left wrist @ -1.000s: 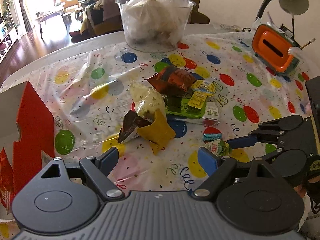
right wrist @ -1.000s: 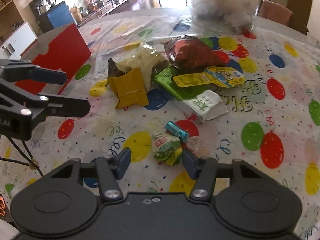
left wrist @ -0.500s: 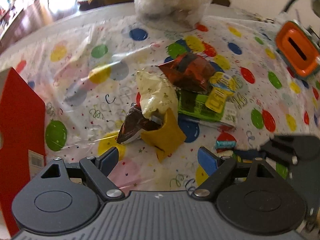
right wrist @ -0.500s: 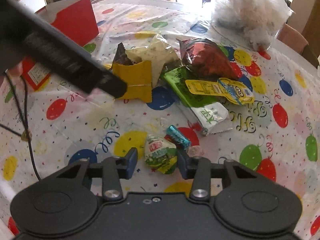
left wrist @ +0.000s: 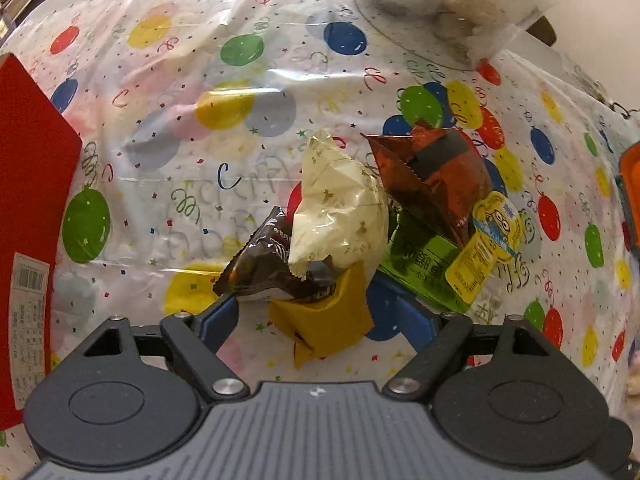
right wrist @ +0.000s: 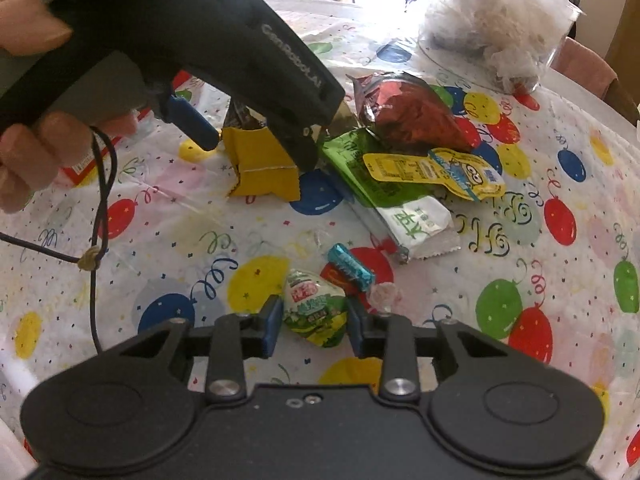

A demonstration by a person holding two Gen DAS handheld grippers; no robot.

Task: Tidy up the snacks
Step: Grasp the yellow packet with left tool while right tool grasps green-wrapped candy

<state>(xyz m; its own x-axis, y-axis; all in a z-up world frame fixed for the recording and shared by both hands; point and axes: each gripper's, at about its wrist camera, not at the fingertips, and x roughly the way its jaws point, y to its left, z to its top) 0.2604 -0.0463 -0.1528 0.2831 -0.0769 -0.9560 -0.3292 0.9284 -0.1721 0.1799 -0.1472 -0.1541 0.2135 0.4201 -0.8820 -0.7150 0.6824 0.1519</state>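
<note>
A heap of snacks lies on the balloon-print tablecloth (left wrist: 168, 128). My left gripper (left wrist: 320, 316) is open, its jaws on either side of a yellow packet (left wrist: 324, 320) that lies under a dark brown packet (left wrist: 264, 268) and a cream bag (left wrist: 340, 208). A red-brown bag (left wrist: 436, 168), a green packet (left wrist: 420, 268) and a yellow sachet (left wrist: 484, 248) lie to the right. My right gripper (right wrist: 314, 322) is closed on a small green and white candy (right wrist: 316, 312) on the cloth. A teal candy (right wrist: 350, 266) lies just beyond it. The left gripper (right wrist: 260, 148) shows over the yellow packet (right wrist: 264, 164).
A red carton (left wrist: 28, 216) stands at the left edge. A clear tub with a white plastic bag (right wrist: 500, 28) stands at the far side. An orange object (left wrist: 630, 192) is at the right edge. A white-ended green packet (right wrist: 416, 224) lies mid-cloth.
My left gripper has moved forward and down onto the heap, now straddling the yellow packet. My right gripper's jaws have narrowed onto the green and white candy.
</note>
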